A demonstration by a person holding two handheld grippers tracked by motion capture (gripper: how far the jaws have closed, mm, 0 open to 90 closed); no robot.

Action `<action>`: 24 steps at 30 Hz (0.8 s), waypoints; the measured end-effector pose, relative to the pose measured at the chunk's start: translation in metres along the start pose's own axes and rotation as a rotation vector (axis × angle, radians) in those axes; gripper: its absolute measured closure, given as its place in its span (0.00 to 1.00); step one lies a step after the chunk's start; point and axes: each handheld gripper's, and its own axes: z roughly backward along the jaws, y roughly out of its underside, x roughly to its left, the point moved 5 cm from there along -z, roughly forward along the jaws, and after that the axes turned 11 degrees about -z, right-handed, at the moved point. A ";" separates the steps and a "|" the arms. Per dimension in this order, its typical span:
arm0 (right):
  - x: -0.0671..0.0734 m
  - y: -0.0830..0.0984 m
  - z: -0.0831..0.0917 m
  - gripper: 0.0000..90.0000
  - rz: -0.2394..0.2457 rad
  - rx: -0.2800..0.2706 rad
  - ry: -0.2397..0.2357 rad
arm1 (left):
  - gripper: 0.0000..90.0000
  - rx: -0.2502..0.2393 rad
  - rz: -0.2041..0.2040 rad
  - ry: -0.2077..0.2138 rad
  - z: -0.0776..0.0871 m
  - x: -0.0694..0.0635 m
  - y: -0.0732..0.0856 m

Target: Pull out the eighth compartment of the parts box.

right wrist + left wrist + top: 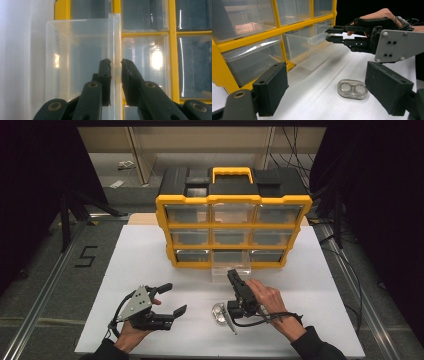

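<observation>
Drawer [82, 57] front wall sits clamped between right claw [115, 65] tips; left claw [332, 92] gapes apart.

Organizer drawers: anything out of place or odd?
One: the bottom-middle clear drawer sticks out of the yellow organizer while the others sit flush; the right hand-held gripper is clamped on its front wall. A contact lens case lies loose on the table.

White table [150, 250], yellow organiser [232, 220], pulled-out clear drawer [231, 270], lens case [218, 312]
</observation>
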 end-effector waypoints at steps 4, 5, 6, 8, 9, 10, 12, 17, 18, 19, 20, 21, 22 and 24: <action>0.000 -0.001 0.004 0.88 -0.002 -0.011 -0.007 | 0.20 0.002 -0.004 0.001 0.000 0.000 0.000; 0.000 -0.001 0.004 0.88 -0.002 -0.011 -0.007 | 0.20 0.002 -0.004 0.001 0.000 0.000 0.000; 0.000 -0.001 0.005 0.88 0.004 -0.016 -0.008 | 0.20 0.006 -0.004 0.002 0.000 0.000 0.000; -0.001 -0.001 0.006 0.88 0.003 -0.015 -0.009 | 0.20 0.005 -0.004 0.002 0.000 0.000 0.000; -0.001 -0.001 0.007 0.88 0.005 -0.019 -0.010 | 0.20 0.007 -0.006 0.001 0.000 0.000 0.000; -0.001 -0.001 0.007 0.88 0.008 -0.022 -0.011 | 0.20 0.007 -0.006 0.001 0.000 0.000 0.000; 0.000 -0.002 0.009 0.88 0.007 -0.023 -0.015 | 0.20 0.012 -0.008 0.001 0.000 0.000 0.001; 0.001 -0.003 0.012 0.88 0.009 -0.025 -0.021 | 0.20 0.012 -0.008 0.001 0.000 0.000 0.001; 0.002 -0.003 0.012 0.88 0.008 -0.025 -0.024 | 0.20 0.013 -0.010 0.000 0.000 0.000 0.001; 0.002 -0.003 0.013 0.88 0.008 -0.026 -0.025 | 0.20 0.013 -0.009 0.000 0.000 0.000 0.001; 0.002 -0.003 0.013 0.87 0.013 -0.026 -0.026 | 0.20 0.013 -0.008 0.000 0.000 0.000 0.001; 0.002 -0.003 0.013 0.87 0.013 -0.026 -0.026 | 0.20 0.013 -0.008 0.000 0.000 0.000 0.001; 0.003 -0.003 0.013 0.87 0.017 -0.027 -0.028 | 0.20 0.014 -0.010 0.000 0.000 0.000 0.001; 0.003 -0.003 0.014 0.87 0.017 -0.028 -0.035 | 0.20 0.013 -0.009 0.000 0.000 0.000 0.001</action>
